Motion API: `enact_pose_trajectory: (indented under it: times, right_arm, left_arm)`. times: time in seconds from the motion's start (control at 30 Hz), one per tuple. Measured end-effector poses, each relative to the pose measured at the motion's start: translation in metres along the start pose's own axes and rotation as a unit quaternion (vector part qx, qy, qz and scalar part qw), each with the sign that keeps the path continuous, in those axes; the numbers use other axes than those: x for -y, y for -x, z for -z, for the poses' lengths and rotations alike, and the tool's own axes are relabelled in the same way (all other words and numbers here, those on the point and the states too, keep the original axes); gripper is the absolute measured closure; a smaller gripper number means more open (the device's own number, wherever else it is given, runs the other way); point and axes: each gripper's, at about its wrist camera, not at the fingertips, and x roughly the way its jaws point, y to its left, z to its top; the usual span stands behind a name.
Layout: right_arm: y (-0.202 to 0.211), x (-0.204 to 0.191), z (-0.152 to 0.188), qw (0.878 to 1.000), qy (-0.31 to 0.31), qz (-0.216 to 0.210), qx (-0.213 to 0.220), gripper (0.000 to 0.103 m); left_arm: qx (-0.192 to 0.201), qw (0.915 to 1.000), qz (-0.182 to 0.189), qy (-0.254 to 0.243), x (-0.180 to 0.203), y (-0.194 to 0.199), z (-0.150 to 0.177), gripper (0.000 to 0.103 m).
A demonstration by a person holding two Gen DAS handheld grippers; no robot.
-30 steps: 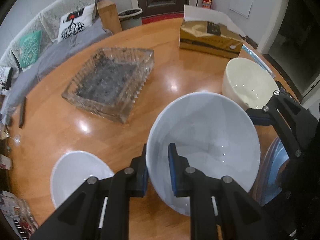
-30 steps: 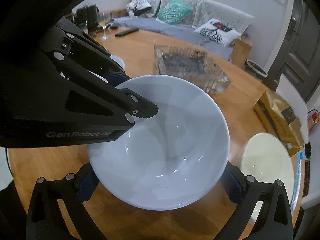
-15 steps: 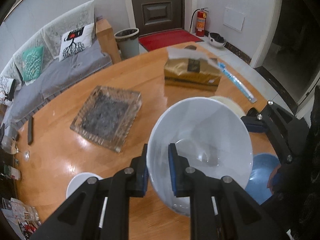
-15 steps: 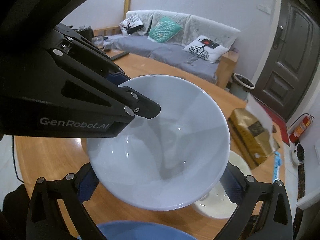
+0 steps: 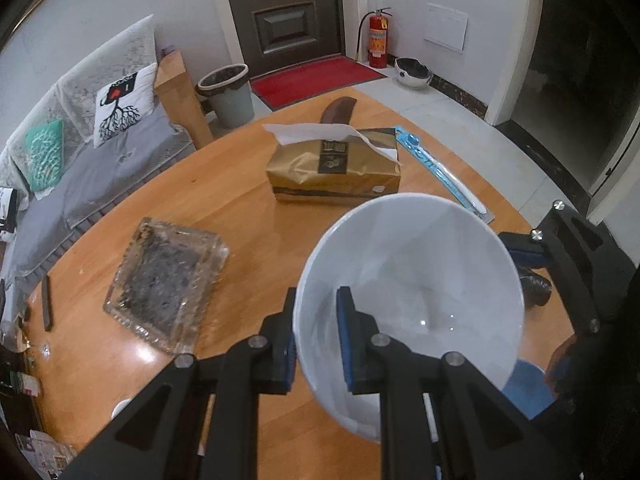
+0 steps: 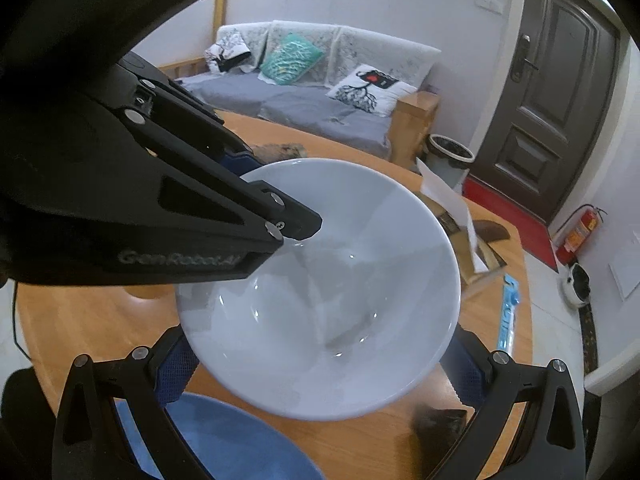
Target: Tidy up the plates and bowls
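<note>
A large white bowl [image 5: 420,280] hangs tilted above the round wooden table [image 5: 248,216]. My left gripper [image 5: 316,330] is shut on its near rim, one pad inside and one outside. In the right wrist view the same bowl [image 6: 320,300] sits between the spread fingers of my right gripper [image 6: 316,360], whose blue pads press on its outer sides. The left gripper [image 6: 276,190] reaches in there from the upper left. A blue plate [image 6: 224,440] lies on the table below the bowl, and its edge [image 5: 528,388] also shows in the left wrist view.
A gold tissue box [image 5: 336,168], a glass tray [image 5: 164,280], a blue packaged toothbrush [image 5: 440,172] and a dark case [image 5: 338,110] lie on the table. A remote [image 5: 47,302] rests at its left edge. A sofa [image 5: 100,168] stands beyond.
Both grippers have risen with the white bowl, and the table has dropped away below. The cream bowl is now out of view, and the blue plate has come into view beneath the bowl.
</note>
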Motion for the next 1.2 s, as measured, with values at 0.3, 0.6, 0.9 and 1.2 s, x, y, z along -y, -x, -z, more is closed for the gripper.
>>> enact_pose_trajectory:
  times: [0.3,0.6,0.9,1.2]
  right_arm:
    - [-0.023,0.014,0.005,0.999,0.001,-0.006,-0.039,0.001]
    - [-0.041,0.016,0.007,0.997,0.002,-0.02,-0.07,0.001]
    - [-0.049,0.016,0.01,0.996,0.0,-0.026,-0.091,0.001]
    - [-0.053,0.013,0.013,0.995,0.007,-0.026,-0.098,0.001]
  left_arm:
    - [-0.025,0.9997,0.001,-0.001,0.001,-0.037,-0.006,0.089]
    - [-0.042,0.9991,-0.002,-0.002,-0.002,-0.056,-0.003,0.088]
    - [-0.053,0.9986,0.001,-0.002,-0.001,-0.068,-0.001,0.088]
    - [-0.06,0.9982,0.004,-0.003,0.001,-0.076,0.002,0.088]
